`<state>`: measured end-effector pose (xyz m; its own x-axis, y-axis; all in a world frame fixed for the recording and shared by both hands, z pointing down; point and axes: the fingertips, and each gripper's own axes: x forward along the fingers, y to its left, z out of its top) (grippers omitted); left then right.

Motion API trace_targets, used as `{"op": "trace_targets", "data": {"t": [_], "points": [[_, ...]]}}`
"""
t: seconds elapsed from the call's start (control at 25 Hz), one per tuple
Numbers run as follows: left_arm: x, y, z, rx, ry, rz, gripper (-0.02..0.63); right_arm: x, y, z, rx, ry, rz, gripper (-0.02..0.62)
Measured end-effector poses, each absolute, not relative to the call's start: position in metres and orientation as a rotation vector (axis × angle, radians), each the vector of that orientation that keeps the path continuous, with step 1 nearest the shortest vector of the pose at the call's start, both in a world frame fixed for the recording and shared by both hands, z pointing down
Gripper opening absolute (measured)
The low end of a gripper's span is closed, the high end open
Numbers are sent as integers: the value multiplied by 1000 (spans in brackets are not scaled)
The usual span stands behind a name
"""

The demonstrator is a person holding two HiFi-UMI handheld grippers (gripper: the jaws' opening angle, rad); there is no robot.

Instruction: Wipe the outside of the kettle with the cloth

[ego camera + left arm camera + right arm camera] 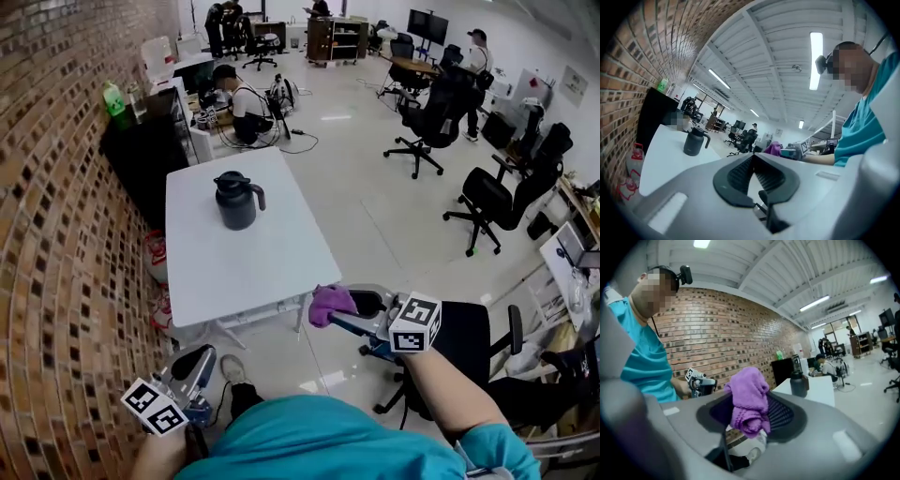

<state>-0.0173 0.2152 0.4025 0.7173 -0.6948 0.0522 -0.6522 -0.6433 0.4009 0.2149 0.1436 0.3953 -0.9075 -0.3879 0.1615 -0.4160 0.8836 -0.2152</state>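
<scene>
The dark kettle [236,200] stands upright on the white table [272,267], handle to the right, toward the far half of the top. It also shows small in the left gripper view as the kettle [693,142] and in the right gripper view as the kettle [798,383]. My right gripper [342,309] hovers just off the table's near right corner, shut on a bunched purple cloth [330,303]; the cloth [749,399] droops between its pads. My left gripper [194,367] hangs low by the near left corner, shut with nothing in it, its pads [740,173] meeting at the tips.
A brick wall [56,234] runs along the left. A black cabinet [141,150] with a green bottle [114,97] stands beyond the table, and a person [242,103] sits on the floor there. A black chair [469,328] is under my right arm; more office chairs [427,117] stand to the right.
</scene>
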Motion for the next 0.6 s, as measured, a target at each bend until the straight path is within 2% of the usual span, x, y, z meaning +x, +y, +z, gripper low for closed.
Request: {"op": "trace_targets", "data": {"t": [0.2,0.6], "points": [[16,291,380,2536,-1119,-126,0,236,205,391,533,-2965,388,186],[13,358,348,2562,-1211,-132,0,232,278,391,476,-2982,414,186]]}}
